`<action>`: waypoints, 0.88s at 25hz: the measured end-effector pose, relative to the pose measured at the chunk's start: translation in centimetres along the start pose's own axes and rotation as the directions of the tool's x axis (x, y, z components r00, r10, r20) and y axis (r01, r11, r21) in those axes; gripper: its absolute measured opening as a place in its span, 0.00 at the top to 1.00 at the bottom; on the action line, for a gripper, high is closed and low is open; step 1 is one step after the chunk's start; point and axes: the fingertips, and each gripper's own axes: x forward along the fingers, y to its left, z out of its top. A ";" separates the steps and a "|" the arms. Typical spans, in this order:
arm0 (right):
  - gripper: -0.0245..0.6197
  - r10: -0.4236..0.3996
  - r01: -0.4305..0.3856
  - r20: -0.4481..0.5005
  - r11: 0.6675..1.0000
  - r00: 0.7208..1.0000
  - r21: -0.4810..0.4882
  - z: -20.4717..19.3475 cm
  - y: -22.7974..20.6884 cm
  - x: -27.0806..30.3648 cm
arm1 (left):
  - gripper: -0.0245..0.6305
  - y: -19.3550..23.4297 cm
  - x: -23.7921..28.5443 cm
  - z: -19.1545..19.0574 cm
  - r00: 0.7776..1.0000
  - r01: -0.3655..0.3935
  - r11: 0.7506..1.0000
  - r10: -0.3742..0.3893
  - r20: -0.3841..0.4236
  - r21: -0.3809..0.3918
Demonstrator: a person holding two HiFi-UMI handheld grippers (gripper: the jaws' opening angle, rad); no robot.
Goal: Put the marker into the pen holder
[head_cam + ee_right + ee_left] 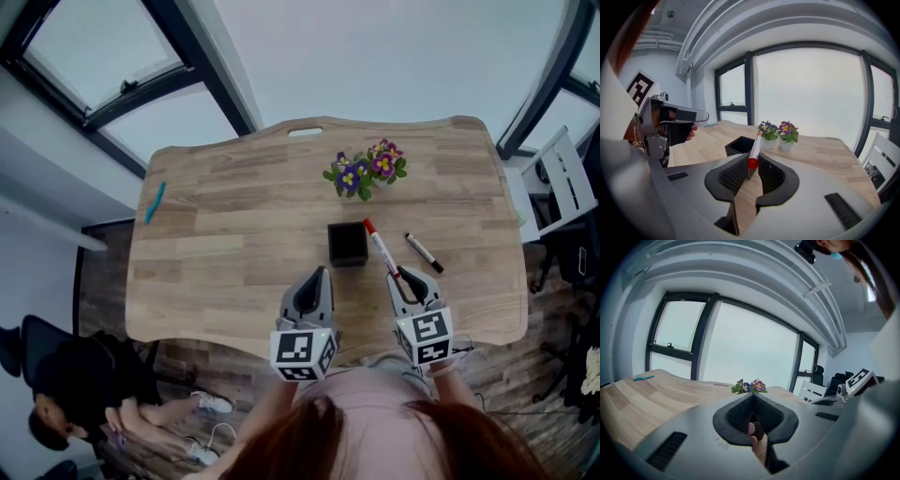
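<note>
On the wooden table point(234, 234) stands a square black pen holder point(347, 244), empty as far as I can see. My right gripper point(401, 276) is shut on a white marker with red ends point(380, 247), which points forward just right of the holder. In the right gripper view the marker point(754, 146) sticks out past the jaws point(752, 162) toward the holder point(739, 145). My left gripper point(319, 275) hovers near the front edge, just in front of the holder; its jaws meet at the tips point(752, 397) with nothing between them.
A second marker with a black cap point(424, 252) lies right of the held one. Two small pots of flowers point(366, 170) stand behind the holder. A teal pen point(155, 202) lies at the far left edge. A person point(75, 394) sits on the floor below the table's left corner.
</note>
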 end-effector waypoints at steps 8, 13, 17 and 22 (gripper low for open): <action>0.87 0.053 -0.053 -0.016 0.998 0.998 -0.038 0.4 1.0 -0.5 | 0.96 0.5 -0.9 0.2 1.000 -0.010 1.000 0.010 0.005 0.020; 0.87 0.084 -0.085 -0.025 0.995 0.996 -0.053 0.7 1.8 -0.4 | 0.96 0.8 -1.2 0.4 1.000 -0.017 0.999 0.017 0.013 0.029; 0.87 0.098 -0.100 -0.037 0.994 0.994 -0.048 0.7 2.5 0.1 | 0.96 1.1 -1.4 0.6 1.000 -0.013 0.999 0.012 0.019 0.033; 0.87 0.106 -0.108 -0.045 0.993 0.993 -0.044 0.9 2.9 0.9 | 0.96 1.8 -1.5 0.8 1.000 -0.009 0.999 0.009 0.023 0.038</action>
